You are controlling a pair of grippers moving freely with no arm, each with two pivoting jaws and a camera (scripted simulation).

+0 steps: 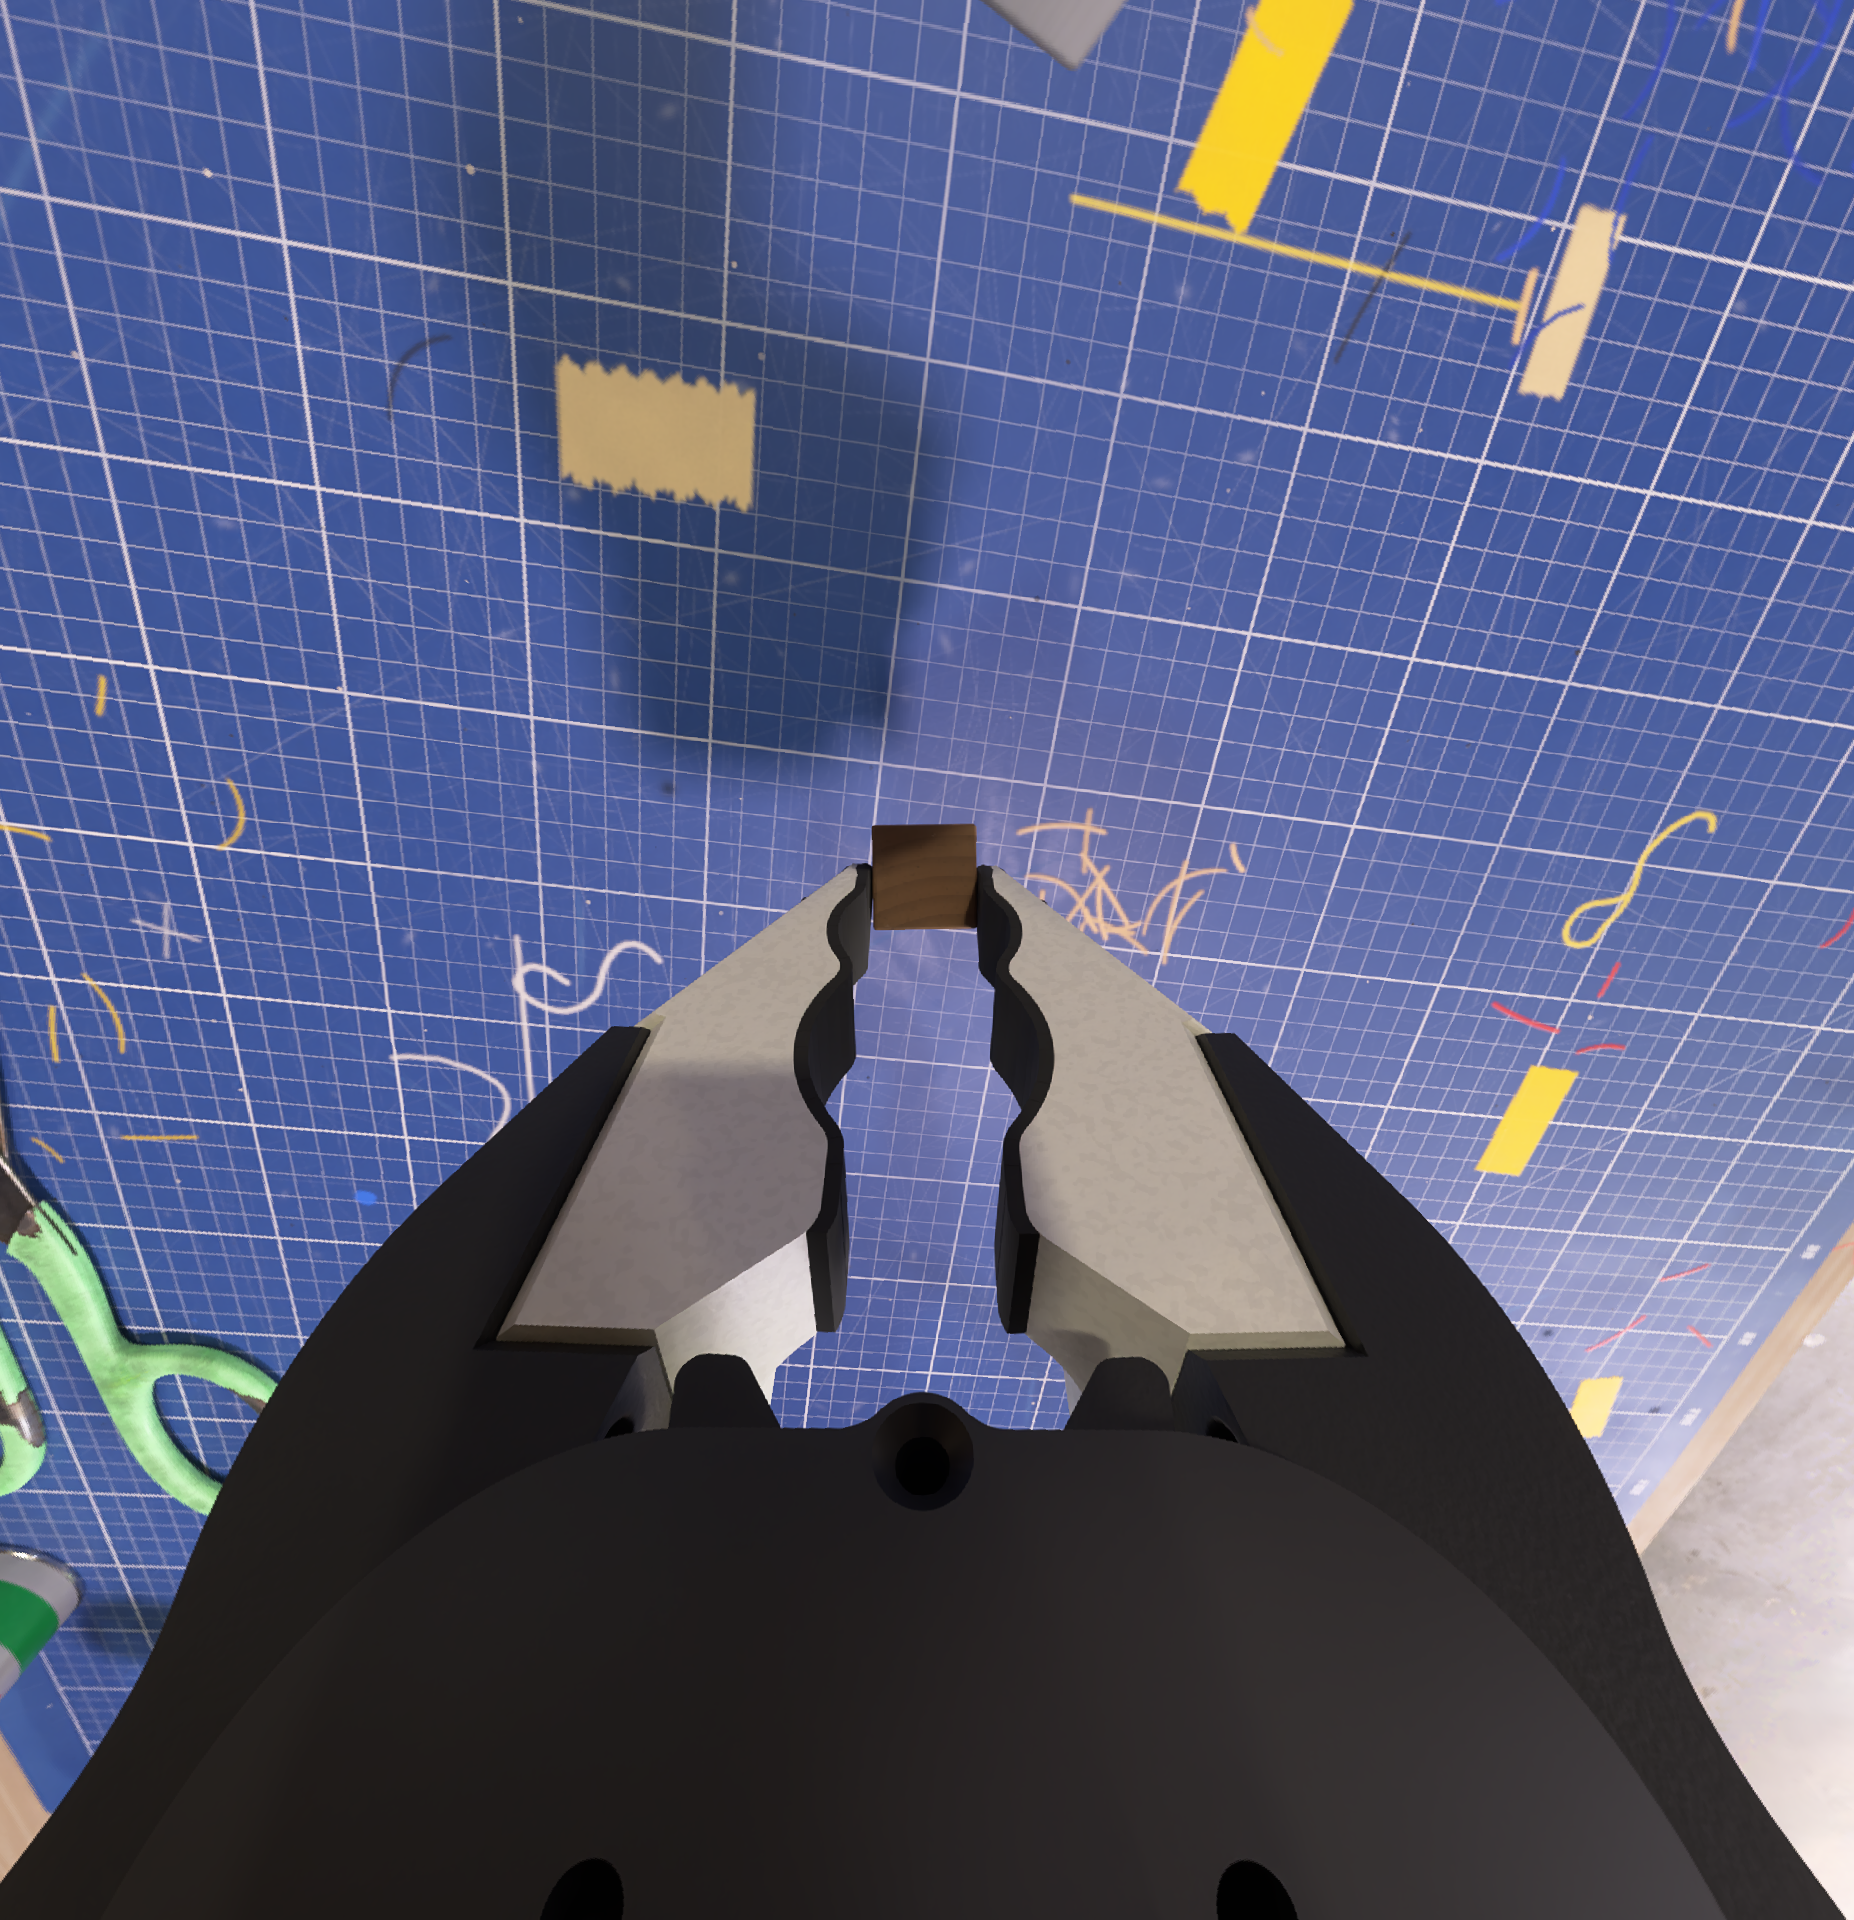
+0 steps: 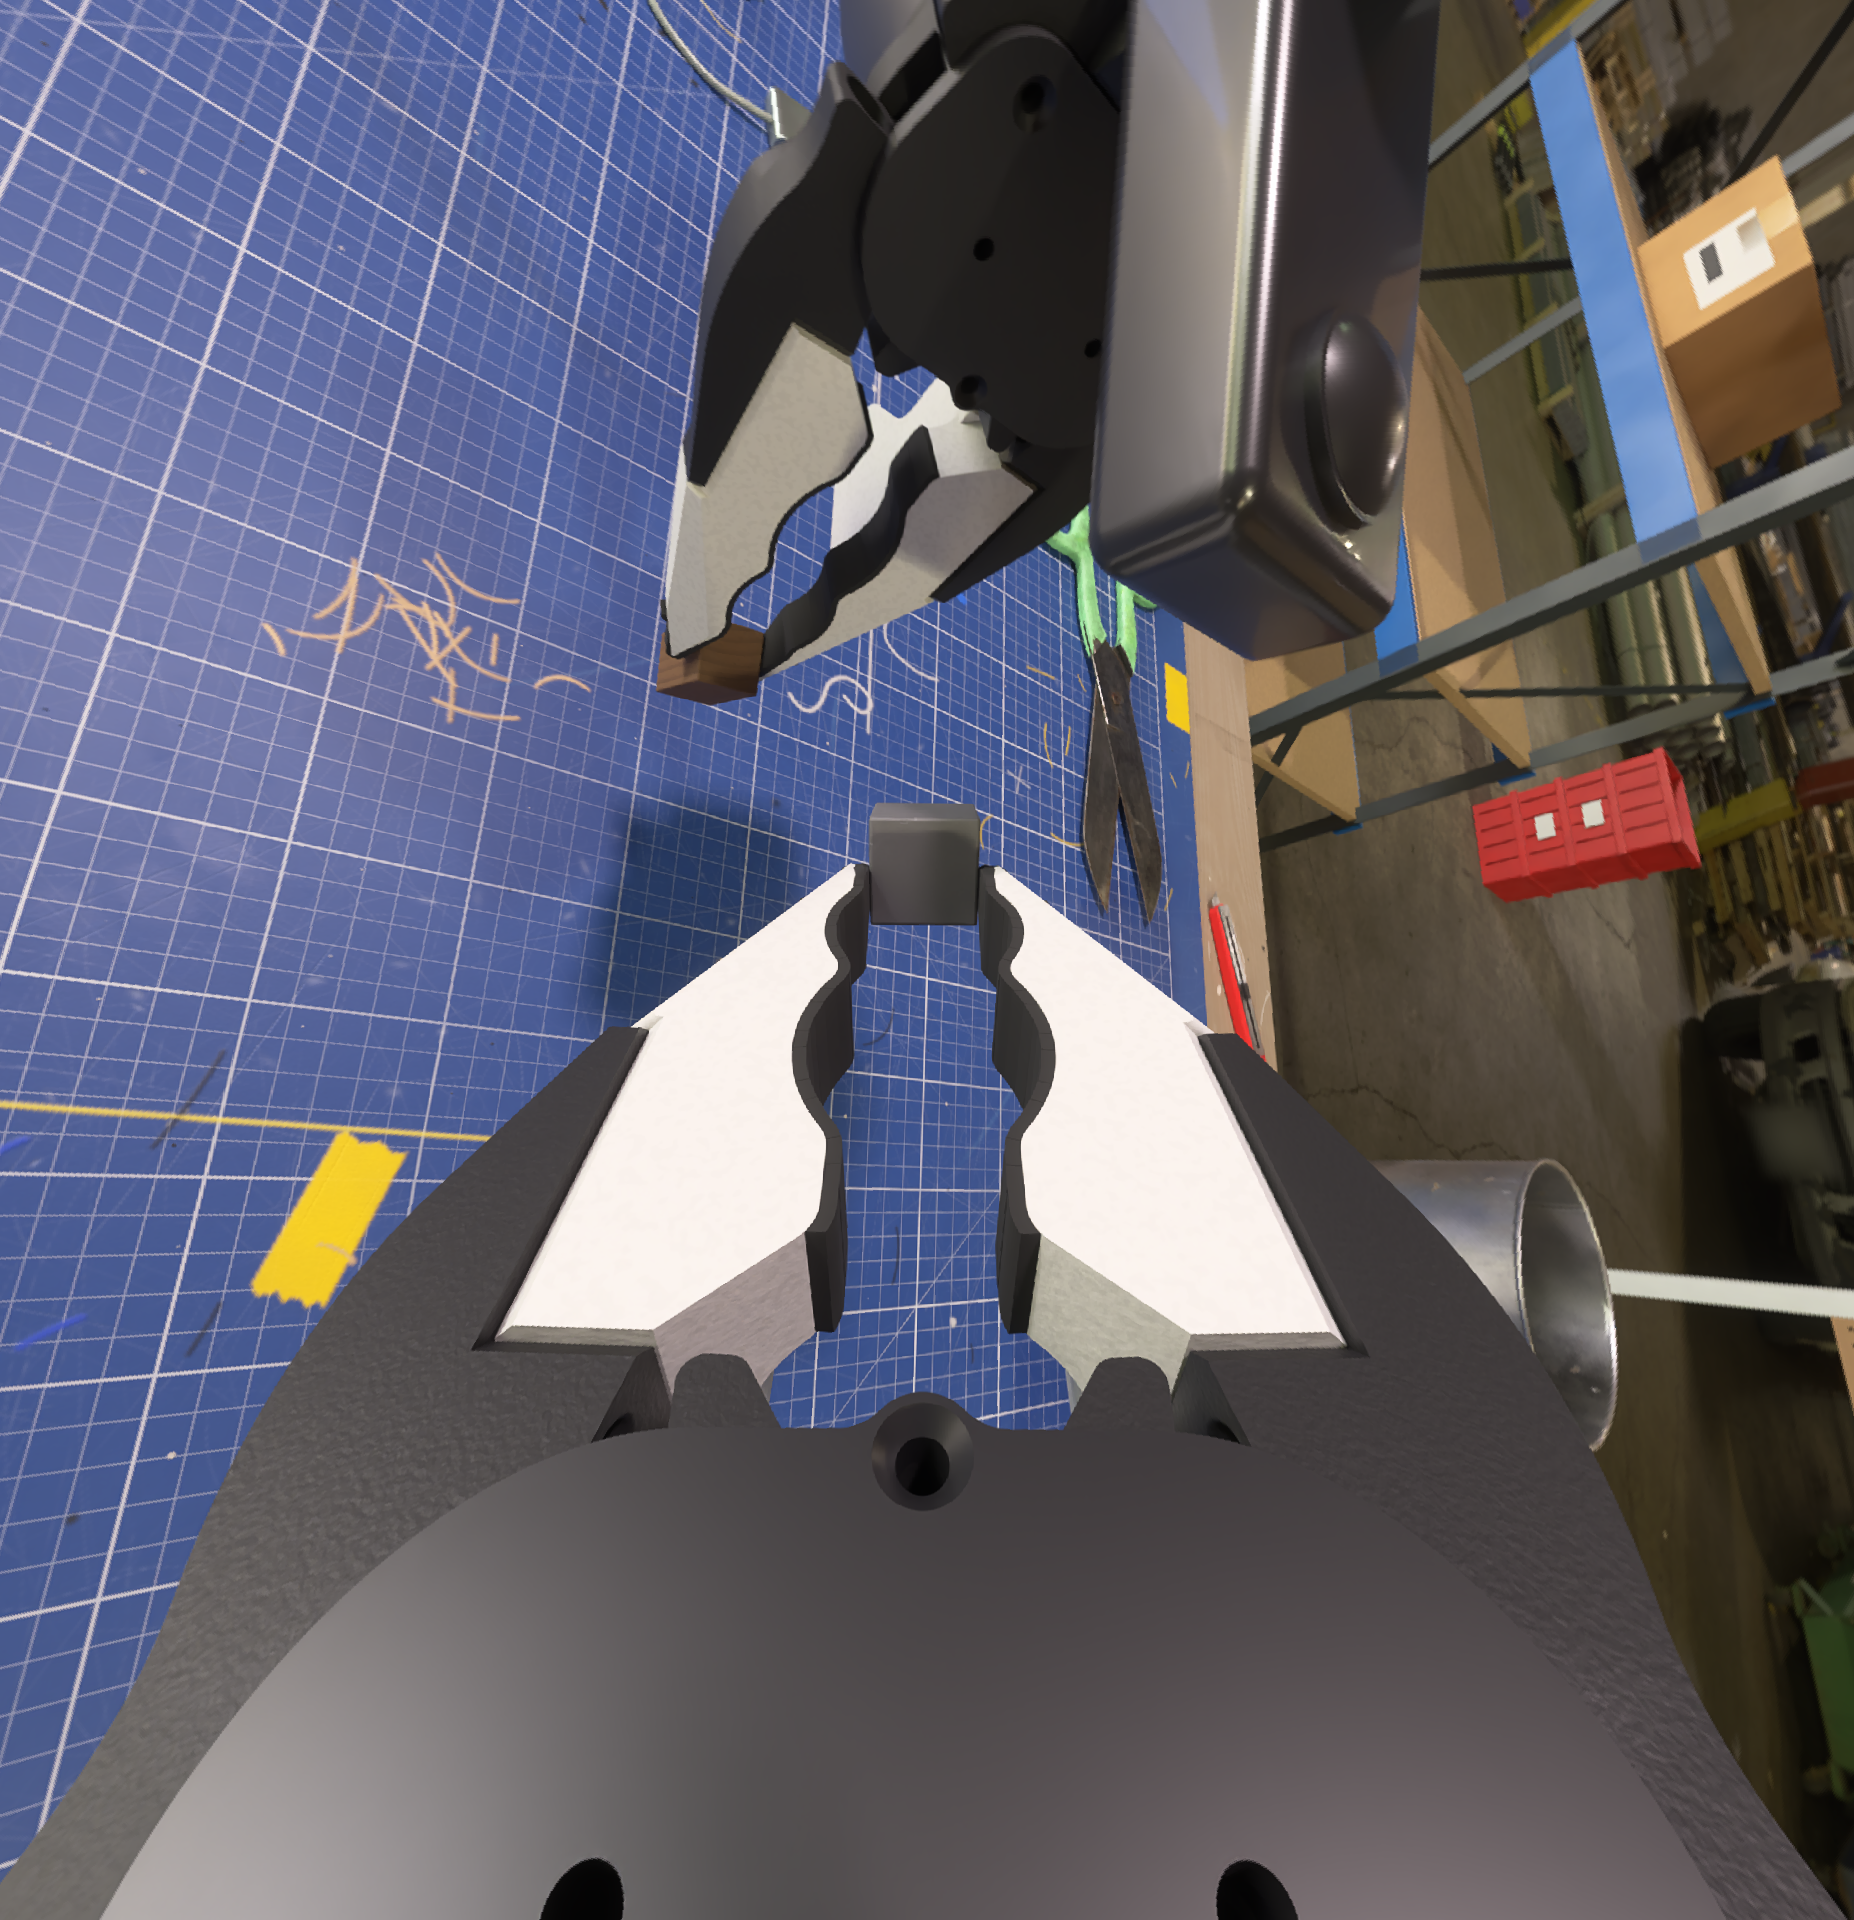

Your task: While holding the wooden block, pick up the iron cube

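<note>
Two small cubes, each pinched at the very tips of a pair of fingers, both held clear above the blue gridded mat (image 1: 279,623) on the bench.

Wooden block (image 1: 924,878): brown, visible grain, darker lower edge. Left gripper (image 1: 924,894) is closed on it, fingertips pressed against its two side faces; most of the block stands out past the tips.

Iron cube (image 2: 924,864): dull dark grey, smooth, lighter top face. Right gripper (image 2: 924,894) is clamped on it the same way, at the fingertips only. Its shadow falls on the mat to the left of the cube.

Right wrist view only: the left gripper seen from outside, above and beyond the iron cube, with the wooden block at its tips; past it, scissors (image 2: 1115,758) with green handles lie near the mat's edge. Right of the cube, a red-handled tool (image 2: 1237,971) on the bench edge, a metal tube (image 2: 1546,1288), and shelving with a red crate (image 2: 1583,826).

Left wrist view only: torn beige tape (image 1: 653,445) beyond the block, yellow tape (image 1: 1261,109) farther right, and a grey corner (image 1: 1053,26) at the top edge, which I cannot identify for certain.
</note>
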